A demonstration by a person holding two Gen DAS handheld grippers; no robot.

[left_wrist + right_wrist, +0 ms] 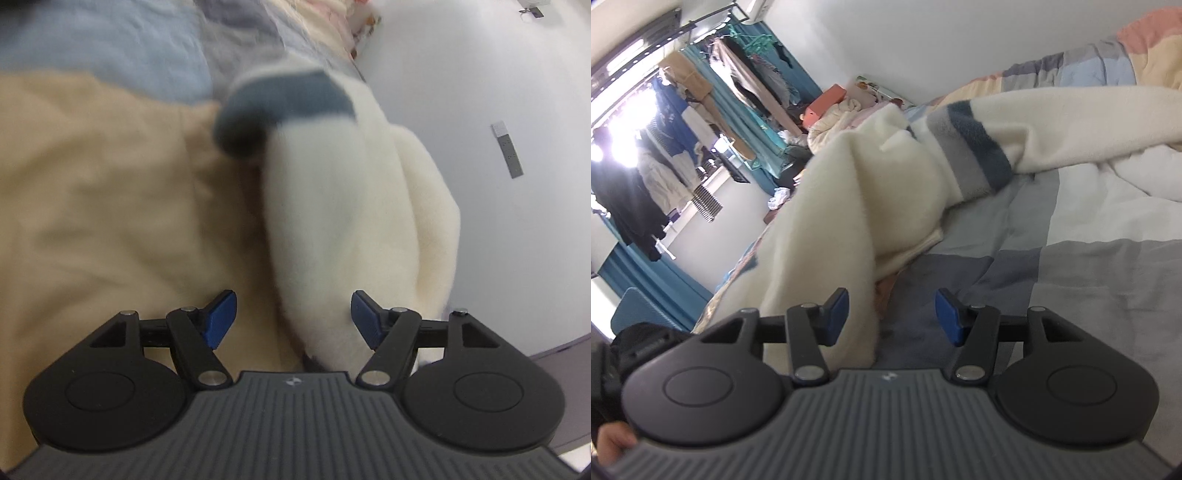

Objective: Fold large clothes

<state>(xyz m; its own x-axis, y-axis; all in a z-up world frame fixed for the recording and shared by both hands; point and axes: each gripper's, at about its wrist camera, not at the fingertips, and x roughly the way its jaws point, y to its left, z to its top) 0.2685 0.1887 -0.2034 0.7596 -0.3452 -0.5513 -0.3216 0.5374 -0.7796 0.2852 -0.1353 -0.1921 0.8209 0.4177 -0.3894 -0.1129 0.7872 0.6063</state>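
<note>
Both grippers stand with jaws apart and nothing pinched: our left gripper [293, 319] has the cream fleece garment [351, 221] running between its blue pads [221, 317] without either pressing on it, and our right gripper [892, 317] has the same garment's edge [849, 229] lying just beside its left pad, over the grey patch of the quilt [1071, 295]. We judge that a fold has just been laid and let go. Farther out, the garment lies bunched across the bed, one sleeve with a blue-grey striped cuff [975, 151] stretched toward the far side of the quilt, while the left wrist view shows a dark cuff [284, 107] at the far end of the roll, near the bed's edge by the wall [498, 92]. Next we need fresh grips on that loose sleeve to bring it over the body. Beyond the bed hangs a rack of clothes [665, 147].
</note>
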